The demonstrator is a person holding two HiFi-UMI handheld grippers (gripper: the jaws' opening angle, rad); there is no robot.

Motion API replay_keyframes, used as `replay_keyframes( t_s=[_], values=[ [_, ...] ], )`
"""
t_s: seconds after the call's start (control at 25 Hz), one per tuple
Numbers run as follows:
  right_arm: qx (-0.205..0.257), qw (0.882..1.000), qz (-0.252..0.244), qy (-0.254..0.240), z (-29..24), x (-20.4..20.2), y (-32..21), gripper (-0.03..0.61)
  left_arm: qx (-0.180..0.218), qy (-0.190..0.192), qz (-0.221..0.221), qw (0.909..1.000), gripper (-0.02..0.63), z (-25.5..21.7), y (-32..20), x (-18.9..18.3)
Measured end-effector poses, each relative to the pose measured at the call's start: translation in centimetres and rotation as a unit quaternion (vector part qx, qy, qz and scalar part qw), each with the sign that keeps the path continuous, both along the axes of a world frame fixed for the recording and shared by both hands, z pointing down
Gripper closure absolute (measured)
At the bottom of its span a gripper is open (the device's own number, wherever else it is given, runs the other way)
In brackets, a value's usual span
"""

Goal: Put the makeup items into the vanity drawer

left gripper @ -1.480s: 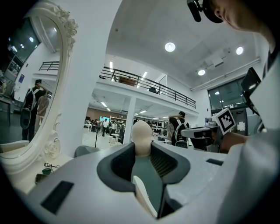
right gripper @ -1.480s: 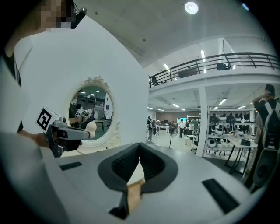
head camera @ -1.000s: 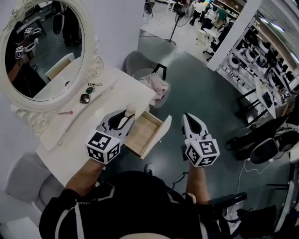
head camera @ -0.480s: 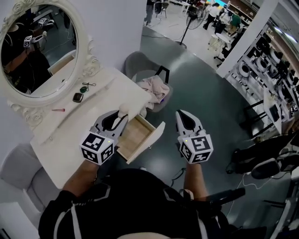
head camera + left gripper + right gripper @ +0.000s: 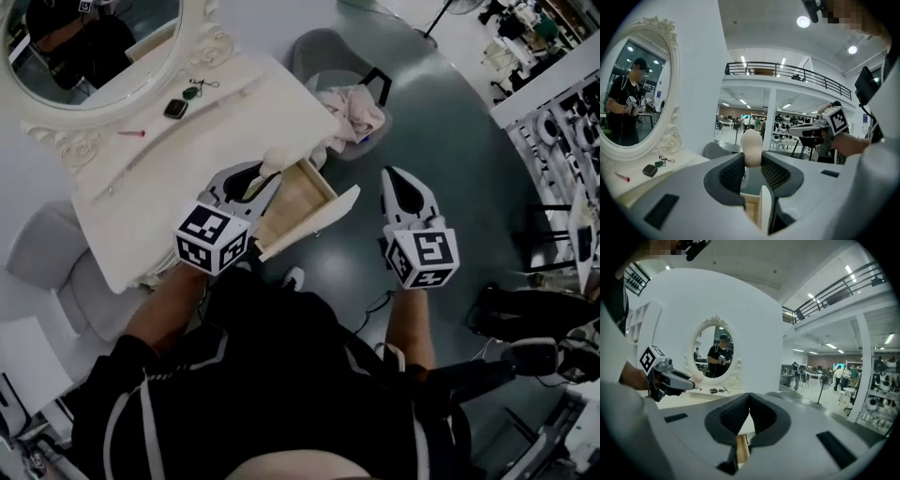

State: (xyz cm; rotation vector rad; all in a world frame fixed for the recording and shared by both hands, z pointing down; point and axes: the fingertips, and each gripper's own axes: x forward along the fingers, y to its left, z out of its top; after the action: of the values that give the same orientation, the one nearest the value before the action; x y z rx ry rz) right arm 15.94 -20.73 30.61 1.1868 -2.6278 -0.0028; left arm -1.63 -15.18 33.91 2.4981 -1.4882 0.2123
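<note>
My left gripper (image 5: 265, 176) is shut on a beige egg-shaped makeup sponge (image 5: 273, 159), whose rounded top sticks up past the pads (image 5: 752, 146). It hovers at the back left corner of the open wooden-lined vanity drawer (image 5: 300, 199), where the drawer meets the white vanity top (image 5: 187, 159). The drawer's inside (image 5: 751, 212) shows below the jaws. My right gripper (image 5: 401, 180) is shut and empty, out over the floor to the right of the drawer front. On the vanity's shelf lie a dark compact (image 5: 175, 109), a green corded item (image 5: 192, 91) and a pink stick (image 5: 131, 133).
An ornate oval mirror (image 5: 94, 37) backs the vanity. A grey chair with a pink cloth (image 5: 352, 108) stands just beyond the drawer. A grey stool (image 5: 47, 262) sits at the vanity's left end. Dark chairs and cables (image 5: 525, 319) are on the floor at right.
The head view has swung, so the vanity sits higher and closer in frame. Both grippers keep their places by the drawer, and the sponge stays in the left one.
</note>
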Motion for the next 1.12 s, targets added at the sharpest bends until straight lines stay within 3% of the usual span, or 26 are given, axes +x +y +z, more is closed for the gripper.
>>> replay_keyframes(
  t_s=[0.12,0.28,0.56,0.8,1.12],
  values=[
    [-0.037,0.999,-0.005,-0.006,2.2,-1.5,0.3,0.572,-0.041,-0.002,-0.004,0.9992,0.505,2.6,1.3,-0.7],
    [-0.040,0.998,0.019,-0.044,3.7,-4.1,-1.5,0.572,-0.060,-0.015,-0.002,0.9981,0.505,5.5,0.6,-2.9],
    [-0.122,0.992,0.013,0.003,11.4,-8.0,-1.9,0.572,-0.119,-0.015,0.025,0.9924,0.505,11.3,1.3,-4.5],
    [-0.165,0.985,-0.008,0.042,18.4,-8.5,-3.0,0.572,-0.196,-0.048,0.041,0.9785,0.505,19.1,0.8,-2.9],
    [-0.205,0.976,-0.047,0.048,24.5,-7.9,-5.3,0.572,-0.281,-0.090,0.003,0.9555,0.503,29.8,-1.3,-1.4]
  ],
)
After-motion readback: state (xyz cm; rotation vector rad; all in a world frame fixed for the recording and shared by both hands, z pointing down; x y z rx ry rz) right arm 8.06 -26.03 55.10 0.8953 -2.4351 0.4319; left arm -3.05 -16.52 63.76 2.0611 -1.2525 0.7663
